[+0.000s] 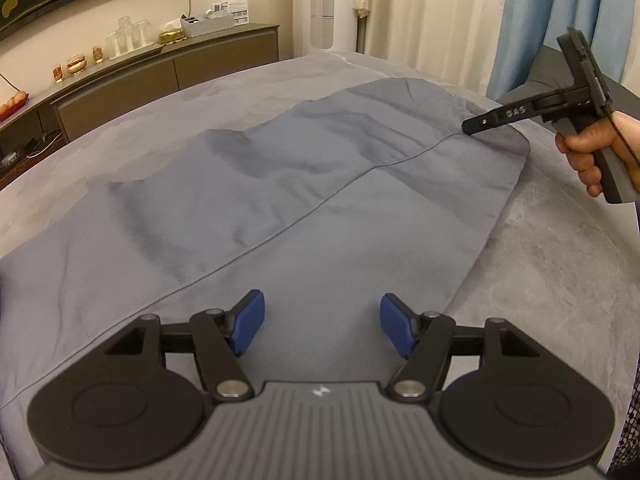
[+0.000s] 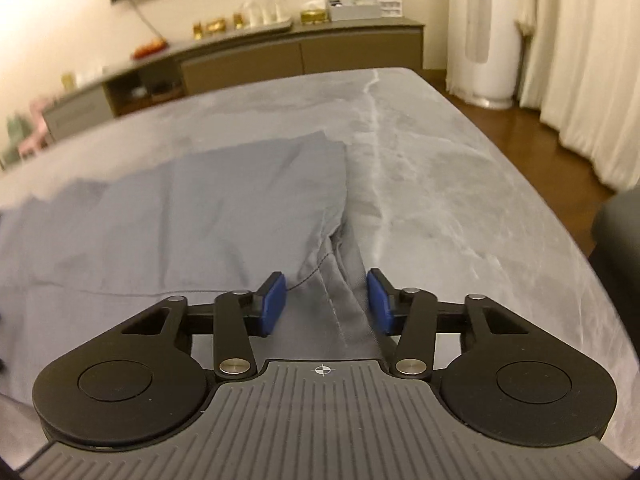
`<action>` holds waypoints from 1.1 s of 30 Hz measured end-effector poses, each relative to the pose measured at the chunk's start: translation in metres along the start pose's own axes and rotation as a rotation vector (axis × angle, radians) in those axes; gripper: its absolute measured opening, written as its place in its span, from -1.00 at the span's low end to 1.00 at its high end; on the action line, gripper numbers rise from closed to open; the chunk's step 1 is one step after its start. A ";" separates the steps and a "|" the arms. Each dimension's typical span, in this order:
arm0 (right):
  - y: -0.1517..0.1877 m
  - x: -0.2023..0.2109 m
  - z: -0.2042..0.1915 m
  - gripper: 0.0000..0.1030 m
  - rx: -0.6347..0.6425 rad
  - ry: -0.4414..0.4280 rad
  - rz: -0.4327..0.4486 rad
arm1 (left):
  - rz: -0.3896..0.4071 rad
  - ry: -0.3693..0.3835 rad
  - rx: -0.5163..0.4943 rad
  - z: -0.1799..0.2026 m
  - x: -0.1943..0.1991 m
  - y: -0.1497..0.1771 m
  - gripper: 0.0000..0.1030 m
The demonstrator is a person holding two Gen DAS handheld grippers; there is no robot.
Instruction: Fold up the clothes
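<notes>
Grey garment (image 2: 172,224) lies beneath both released grippers, left (image 1: 322,326) and right (image 2: 326,304).

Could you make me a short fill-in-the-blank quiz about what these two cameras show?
1. The garment spread out flat is ___ in colour.
2. The pads on the left tongs are ___ in colour.
3. Both the left tongs and the right tongs stand ___.
4. The right tongs are held by a person's ___.

Missing words: grey; blue; open; hand
</notes>
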State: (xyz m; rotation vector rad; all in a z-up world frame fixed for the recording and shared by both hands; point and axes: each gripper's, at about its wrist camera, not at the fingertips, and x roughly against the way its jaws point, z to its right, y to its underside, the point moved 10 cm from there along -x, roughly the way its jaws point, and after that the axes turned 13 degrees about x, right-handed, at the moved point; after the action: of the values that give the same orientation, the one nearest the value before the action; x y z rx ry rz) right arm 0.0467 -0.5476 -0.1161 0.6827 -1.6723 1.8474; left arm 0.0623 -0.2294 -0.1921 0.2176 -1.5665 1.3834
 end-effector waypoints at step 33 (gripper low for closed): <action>-0.032 0.033 -0.254 -0.81 0.514 -0.066 0.084 | 0.083 0.187 0.495 -0.060 0.032 -0.045 0.27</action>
State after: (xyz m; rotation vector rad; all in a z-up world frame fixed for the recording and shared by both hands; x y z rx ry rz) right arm 0.0435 -0.2901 -0.0951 0.8950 -1.2790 2.3671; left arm 0.1092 -0.1802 -0.1476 0.3128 -1.0715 1.7892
